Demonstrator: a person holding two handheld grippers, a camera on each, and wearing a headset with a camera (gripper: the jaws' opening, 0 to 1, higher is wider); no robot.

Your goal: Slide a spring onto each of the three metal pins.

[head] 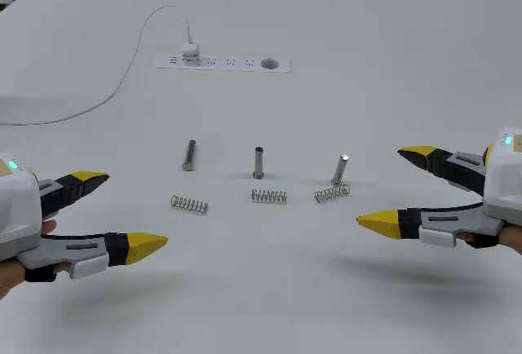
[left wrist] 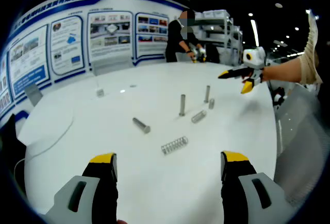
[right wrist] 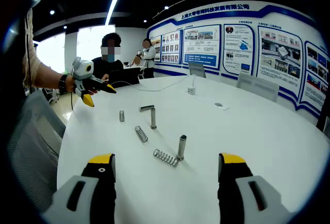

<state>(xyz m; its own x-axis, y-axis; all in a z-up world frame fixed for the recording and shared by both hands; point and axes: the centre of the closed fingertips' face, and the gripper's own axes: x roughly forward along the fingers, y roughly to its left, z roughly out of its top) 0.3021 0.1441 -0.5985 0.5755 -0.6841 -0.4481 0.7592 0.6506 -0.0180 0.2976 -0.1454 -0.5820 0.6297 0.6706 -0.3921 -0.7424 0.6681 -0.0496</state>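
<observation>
Jaws wide apart on both, holding nothing. Left gripper (head: 135, 209) hovers level, tips inward, well left of middle pin (head: 258, 162); right gripper (head: 379, 187) mirrors it, well right. Springs (head: 269, 196) lie loose just before pins (head: 188, 156), none threaded.

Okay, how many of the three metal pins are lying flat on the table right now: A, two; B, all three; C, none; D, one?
D: the left pin lies on its side, while the middle pin and the right pin stand upright.
</observation>
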